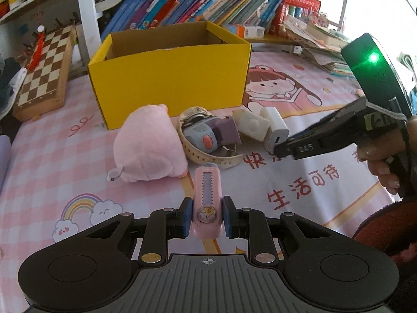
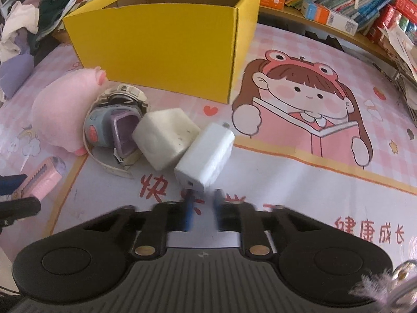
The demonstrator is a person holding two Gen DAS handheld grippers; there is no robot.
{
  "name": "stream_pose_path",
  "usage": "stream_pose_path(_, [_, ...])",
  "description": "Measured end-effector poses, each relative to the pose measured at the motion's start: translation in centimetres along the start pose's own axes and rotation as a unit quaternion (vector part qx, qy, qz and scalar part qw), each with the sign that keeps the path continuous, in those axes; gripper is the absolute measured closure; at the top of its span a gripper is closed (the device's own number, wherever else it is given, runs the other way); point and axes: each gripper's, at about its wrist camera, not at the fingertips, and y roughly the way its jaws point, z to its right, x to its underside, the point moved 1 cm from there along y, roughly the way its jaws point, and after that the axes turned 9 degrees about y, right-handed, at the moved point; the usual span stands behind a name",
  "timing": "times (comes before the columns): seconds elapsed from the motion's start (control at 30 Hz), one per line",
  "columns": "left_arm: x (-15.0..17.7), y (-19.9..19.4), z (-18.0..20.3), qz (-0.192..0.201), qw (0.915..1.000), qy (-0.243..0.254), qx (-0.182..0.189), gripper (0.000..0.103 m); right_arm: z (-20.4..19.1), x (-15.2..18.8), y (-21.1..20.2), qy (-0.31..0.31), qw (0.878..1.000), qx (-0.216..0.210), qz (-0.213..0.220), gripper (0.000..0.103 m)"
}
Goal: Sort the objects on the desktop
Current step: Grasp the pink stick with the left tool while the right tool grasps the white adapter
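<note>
While my left gripper (image 1: 207,216) clamps the pink cutter (image 1: 207,190), my right gripper (image 2: 203,203) (blurred, seemingly clenched) could skid off the 1 white charger (image 2: 206,156).

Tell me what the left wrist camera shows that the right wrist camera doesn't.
Only the left wrist view: the left gripper shut on the pink cutter at its star end, plus a green light and a hand on the right gripper. Only the right wrist view: the white charger showing its metal prong, and the red characters at lower right. Both: yellow box, pink plush, watch, white case, the charger.
</note>
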Motion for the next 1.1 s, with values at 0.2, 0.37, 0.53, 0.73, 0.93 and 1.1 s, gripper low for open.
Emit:
stream_pose_path(0.2, [0.1,-0.5,-0.2,0.009,0.9999,-0.002,0.005,0.08,0.6,0.3,-1.9,0.007,1.0,0.006,0.019,0.101])
stream_pose_path(0.37, [0.3,-0.8,-0.3,0.014,0.9999,-0.006,0.008,0.08,0.5,0.6,-2.8,0.0,1.0,0.009,0.023,0.101])
stream_pose_path(0.53, [0.4,-1.0,-0.6,0.019,0.9997,-0.014,0.004,0.08,0.2,0.6,-2.7,0.001,1.0,0.004,0.017,0.073])
stream_pose_path(0.73, [0.7,-1.3,-1.2,0.018,0.9995,-0.026,-0.004,0.08,0.0,0.4,-2.4,0.007,1.0,-0.003,0.02,0.041])
stream_pose_path(0.93, [1.0,-1.2,-1.7,0.012,0.9993,-0.033,-0.009,0.08,0.2,0.0,-1.2,0.022,1.0,-0.002,0.007,0.042])
stream_pose_path(1.1, [0.9,-1.1,-2.0,0.01,0.9992,-0.036,-0.011,0.08,0.0,-0.9,-0.1,0.024,1.0,0.013,0.011,0.052])
